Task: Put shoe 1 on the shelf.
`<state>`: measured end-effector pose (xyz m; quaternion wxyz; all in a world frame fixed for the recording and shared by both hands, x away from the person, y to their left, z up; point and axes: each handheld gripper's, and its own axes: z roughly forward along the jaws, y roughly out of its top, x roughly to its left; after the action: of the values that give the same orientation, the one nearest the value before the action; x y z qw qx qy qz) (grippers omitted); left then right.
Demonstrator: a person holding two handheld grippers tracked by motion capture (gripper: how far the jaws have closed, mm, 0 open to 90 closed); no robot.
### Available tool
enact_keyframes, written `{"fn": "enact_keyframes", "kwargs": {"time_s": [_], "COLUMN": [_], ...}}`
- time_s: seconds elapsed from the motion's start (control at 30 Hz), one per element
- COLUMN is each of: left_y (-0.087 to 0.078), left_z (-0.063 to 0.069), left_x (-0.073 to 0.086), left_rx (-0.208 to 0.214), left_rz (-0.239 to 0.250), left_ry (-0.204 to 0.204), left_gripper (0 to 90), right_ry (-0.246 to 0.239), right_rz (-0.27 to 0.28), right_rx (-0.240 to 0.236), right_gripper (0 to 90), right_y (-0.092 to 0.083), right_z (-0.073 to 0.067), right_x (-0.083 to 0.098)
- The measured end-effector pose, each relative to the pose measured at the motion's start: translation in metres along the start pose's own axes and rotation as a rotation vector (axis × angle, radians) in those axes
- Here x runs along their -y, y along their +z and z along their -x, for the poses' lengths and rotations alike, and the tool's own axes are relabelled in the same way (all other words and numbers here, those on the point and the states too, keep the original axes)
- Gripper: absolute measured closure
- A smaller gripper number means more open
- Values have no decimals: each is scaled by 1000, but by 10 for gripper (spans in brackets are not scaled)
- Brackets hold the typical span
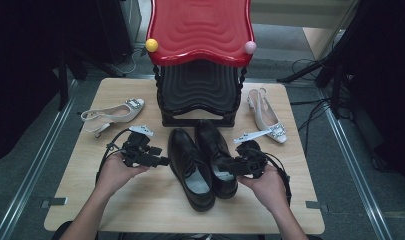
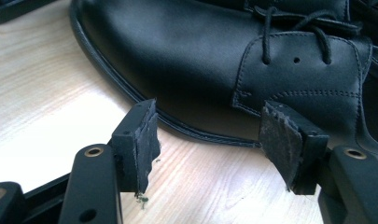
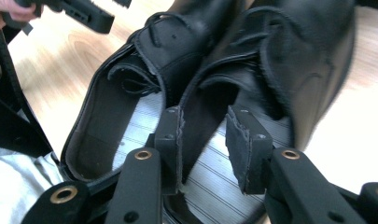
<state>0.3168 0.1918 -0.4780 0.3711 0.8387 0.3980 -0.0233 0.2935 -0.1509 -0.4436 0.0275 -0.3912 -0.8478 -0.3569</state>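
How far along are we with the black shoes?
Done: both black shoes stand side by side on the table before the rack. In hand: nothing; left gripper and right gripper are open, off the leather. Left: the white heels lie apart.

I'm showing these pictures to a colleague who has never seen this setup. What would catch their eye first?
Probably the red top shelf of the shoe rack at the table's far edge, with a yellow knob and a pink knob at its corners. Next, the pair of black leather lace-up shoes at the table's middle, flanked by the left tongs and the right tongs, both open. A pale slingback heel lies at each side.
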Motion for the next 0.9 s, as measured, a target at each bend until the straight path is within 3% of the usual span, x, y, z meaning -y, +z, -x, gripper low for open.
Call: {"fn": "enact_keyframes", "kwargs": {"time_s": [0.4,0.57,0.9], "left_y": [-4,-3,-7], "left_z": [-9,-11,-15], "left_x": [-9,-12,-13], "left_rx": [-7,0,-11], "left_rz": [17,31,55], "left_ry": [2,2,-13], "left_gripper": [380,380,379], "right_ry": [14,35,48], "right_rz": [-60,-117,-172], "right_rx": [-9,13,62], "right_gripper": [597,596,591], "right_y": [20,36,63], "right_z": [-16,-15,-16], "right_x": [-8,-9,-14]}}
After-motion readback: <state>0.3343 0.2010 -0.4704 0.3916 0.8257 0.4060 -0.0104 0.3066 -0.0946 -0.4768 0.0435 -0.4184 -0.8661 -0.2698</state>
